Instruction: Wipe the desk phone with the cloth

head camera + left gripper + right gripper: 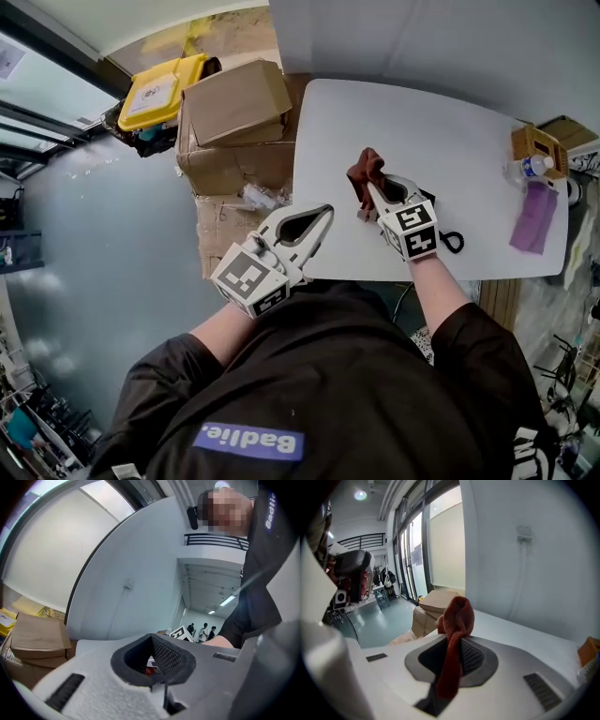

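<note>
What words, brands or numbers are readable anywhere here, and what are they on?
"Badlie." on the blue patch of the person's black jacket, upside down in the head view.
White label on the yellow box: too small to read.
Bottle: any print too small to read.
Marker cubes: square patterns, no words.

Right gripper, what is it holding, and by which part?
The right gripper pinches the red-brown cloth along its narrow part; the bunched end sticks out past the jaws.
</note>
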The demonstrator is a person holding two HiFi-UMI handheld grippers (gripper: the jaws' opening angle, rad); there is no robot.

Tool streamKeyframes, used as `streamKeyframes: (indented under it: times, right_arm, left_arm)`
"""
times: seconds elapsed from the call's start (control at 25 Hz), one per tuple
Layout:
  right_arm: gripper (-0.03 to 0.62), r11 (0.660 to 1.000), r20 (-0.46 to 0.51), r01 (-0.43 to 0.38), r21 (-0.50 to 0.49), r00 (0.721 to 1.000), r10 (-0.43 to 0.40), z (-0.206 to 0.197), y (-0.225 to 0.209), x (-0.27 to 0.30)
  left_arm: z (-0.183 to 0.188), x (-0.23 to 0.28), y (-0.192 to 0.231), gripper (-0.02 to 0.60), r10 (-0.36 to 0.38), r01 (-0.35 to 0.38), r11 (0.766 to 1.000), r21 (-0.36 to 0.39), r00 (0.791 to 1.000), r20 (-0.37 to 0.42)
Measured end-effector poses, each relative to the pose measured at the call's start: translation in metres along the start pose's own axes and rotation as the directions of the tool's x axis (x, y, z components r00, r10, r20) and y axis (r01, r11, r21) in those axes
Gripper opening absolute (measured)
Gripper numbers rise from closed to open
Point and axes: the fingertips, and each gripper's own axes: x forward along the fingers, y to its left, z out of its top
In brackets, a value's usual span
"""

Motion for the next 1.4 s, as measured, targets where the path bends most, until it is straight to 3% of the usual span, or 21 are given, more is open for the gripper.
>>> streamKeyframes:
  times: [0.28,0.56,0.88,1.4]
  right_arm:
    - [0.069,0.987,-0.058,-0.114,-0.115,0.992,0.108,-0.007,-0.038,0.040]
    - [0.069,0.955,-0.116,-0.235,-0.180,0.969,0.216,-0.024,-0.013,0.039]
    - [0.069,0.959,-0.151,-0.219,-0.179,0.969,0.194,-0.044,0.022,0.019]
    - [0.069,0.994,-0.143,-0.052,-0.099,0.989,0.037,-0.067,0.078,-0.022]
  left_arm:
    - [-0.020,0.034,0.013,0.006,0.159,-0.159,0.986,-0.048,0.987,-0.005]
    - [-0.030,0.038,0.015,0.006,0.235,-0.235,0.970,-0.067,0.972,-0.009]
    - [-0.026,0.020,-0.002,0.006,0.192,-0.191,0.980,-0.048,0.981,0.014]
    - [-0.034,-0.048,-0.047,0.006,0.025,-0.025,1.000,0.005,1.000,0.009]
